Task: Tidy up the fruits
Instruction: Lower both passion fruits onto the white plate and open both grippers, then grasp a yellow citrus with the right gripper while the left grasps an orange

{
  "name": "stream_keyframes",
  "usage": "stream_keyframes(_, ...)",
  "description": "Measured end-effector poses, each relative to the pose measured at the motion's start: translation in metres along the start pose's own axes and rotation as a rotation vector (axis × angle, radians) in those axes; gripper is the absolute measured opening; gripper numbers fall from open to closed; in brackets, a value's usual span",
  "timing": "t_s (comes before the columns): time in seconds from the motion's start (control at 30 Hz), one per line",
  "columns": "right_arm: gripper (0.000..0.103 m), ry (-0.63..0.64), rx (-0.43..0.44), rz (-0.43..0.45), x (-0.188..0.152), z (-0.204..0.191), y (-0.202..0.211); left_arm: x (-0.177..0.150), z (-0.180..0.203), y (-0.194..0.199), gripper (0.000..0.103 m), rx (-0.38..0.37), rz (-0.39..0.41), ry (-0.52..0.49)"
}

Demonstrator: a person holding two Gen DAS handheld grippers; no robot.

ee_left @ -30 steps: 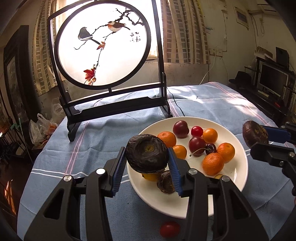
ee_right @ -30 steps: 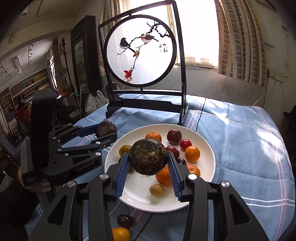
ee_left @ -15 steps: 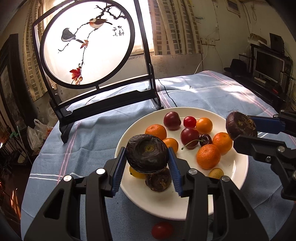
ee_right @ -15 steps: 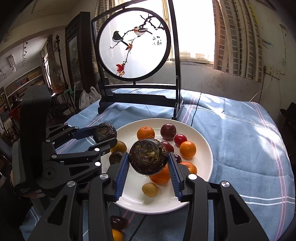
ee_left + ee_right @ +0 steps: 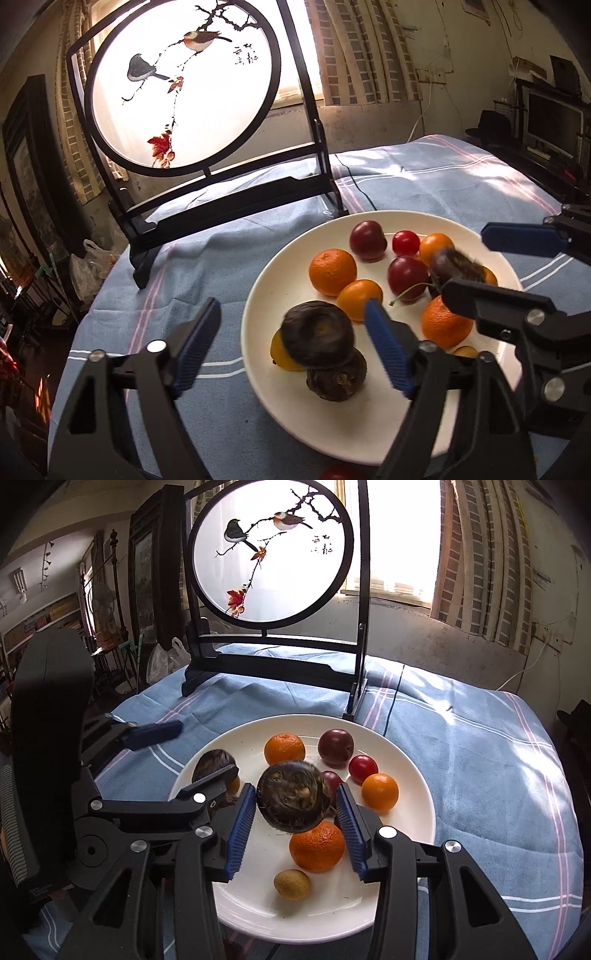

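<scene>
Left wrist view shows the left hand-held gripper (image 5: pixel 291 354) spread wide, its blue pads clear on both sides of a dark wrinkled fruit (image 5: pixel 317 338) that lies just ahead between them, perched on a second dark fruit (image 5: pixel 338 376) and a yellow one on the near-left part of the white plate (image 5: pixel 295 413). Whether that perch is stable I cannot tell. Right wrist view shows the right hand-held gripper (image 5: pixel 297 821) also parted, a motion-blurred dark fruit (image 5: pixel 293 797) between the pads above an orange (image 5: pixel 317 845); contact with either pad is unclear, so it looks to be dropping. Both fruits are roundish, with no clear long axis. A red fruit (image 5: pixel 338 472) off the plate nearest the left hand-held gripper is cut off by the frame edge.
</scene>
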State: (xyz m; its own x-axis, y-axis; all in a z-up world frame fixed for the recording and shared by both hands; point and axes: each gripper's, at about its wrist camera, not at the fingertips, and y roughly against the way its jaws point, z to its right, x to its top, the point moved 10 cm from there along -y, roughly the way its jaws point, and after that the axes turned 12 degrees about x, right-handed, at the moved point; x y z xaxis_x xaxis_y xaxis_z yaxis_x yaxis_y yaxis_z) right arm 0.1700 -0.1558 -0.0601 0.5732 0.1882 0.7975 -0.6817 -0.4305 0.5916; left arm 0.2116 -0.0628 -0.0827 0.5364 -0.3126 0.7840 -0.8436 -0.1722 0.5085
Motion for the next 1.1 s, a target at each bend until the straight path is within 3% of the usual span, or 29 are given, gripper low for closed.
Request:
stream_keyframes(0.33, 0.062, -0.005, 0.045, 0.011, -0.019, -0.005, 0.053, -0.002, -0.012, 0.023, 0.085, -0.036, 0.016, 0.005)
stream_keyframes(0.5, 0.062, 0.051, 0.088, -0.057, -0.066, -0.018, 0.090, -0.021, -0.017, 0.060, 0.085, -0.089, 0.021, -0.030)
stream_keyframes(0.63, 0.061, 0.103, 0.123, -0.174, -0.118, -0.034, 0.091, -0.049, -0.013, 0.080, 0.085, -0.147, -0.024, -0.060)
stream_keyframes(0.83, 0.047, 0.139, 0.157, -0.291, -0.157, -0.053, 0.061, -0.091, 0.013, 0.110, 0.085, -0.289, -0.103, -0.105)
stream_keyframes(0.9, 0.026, 0.147, 0.158, -0.313, -0.160, -0.055, 0.054, -0.102, 0.025, 0.119, 0.085, -0.343, -0.131, -0.111)
stream_keyframes(1.1, 0.025, 0.101, 0.158, -0.246, -0.154, -0.043, 0.074, -0.119, 0.070, 0.132, 0.085, -0.406, -0.175, -0.158)
